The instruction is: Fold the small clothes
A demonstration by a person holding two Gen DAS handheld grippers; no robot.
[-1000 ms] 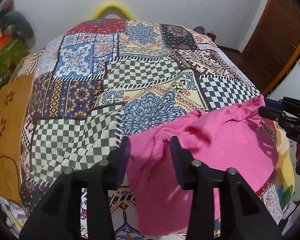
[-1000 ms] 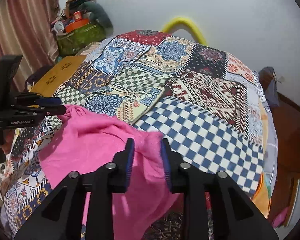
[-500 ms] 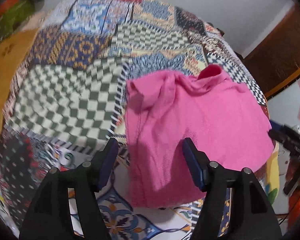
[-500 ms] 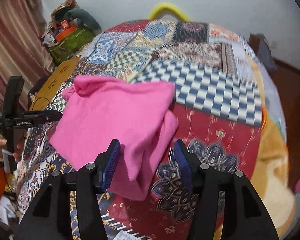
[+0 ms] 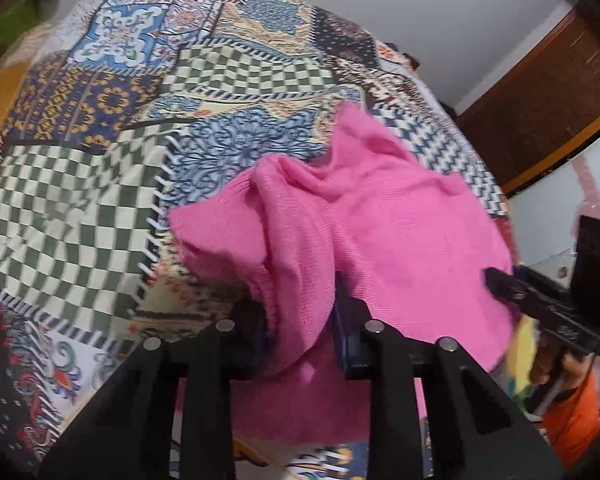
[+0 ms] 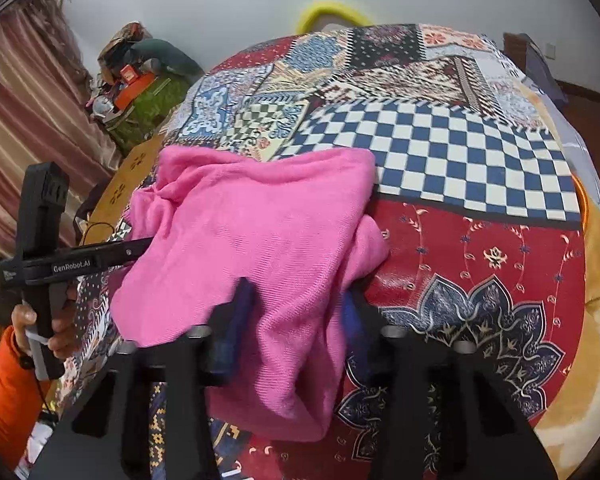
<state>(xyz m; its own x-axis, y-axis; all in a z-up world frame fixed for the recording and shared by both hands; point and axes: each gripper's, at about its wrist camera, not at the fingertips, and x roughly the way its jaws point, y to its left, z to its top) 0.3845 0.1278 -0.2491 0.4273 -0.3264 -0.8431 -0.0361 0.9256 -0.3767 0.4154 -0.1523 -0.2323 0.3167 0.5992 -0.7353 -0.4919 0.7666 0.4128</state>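
A pink knit garment (image 5: 380, 220) lies rumpled on a patchwork bedspread (image 5: 80, 200). It also shows in the right wrist view (image 6: 252, 232). My left gripper (image 5: 300, 320) has its jaws around the garment's near left edge, with cloth bunched between them. My right gripper (image 6: 296, 312) has its jaws around the near right edge, and pink cloth fills the gap and hangs down over it. The left gripper shows from the side in the right wrist view (image 6: 140, 246), and the right gripper shows in the left wrist view (image 5: 496, 280).
The bedspread (image 6: 460, 168) covers the whole bed. A wooden door (image 5: 540, 100) stands at the right. A cluttered green pile (image 6: 140, 96) and striped curtain (image 6: 28, 120) are at the left. A yellow hoop (image 6: 332, 12) leans on the far wall.
Both grippers let go of the garment's far edge, pulled back open to the near side, and have now closed in on its near edge. The cloth is bunched up more.
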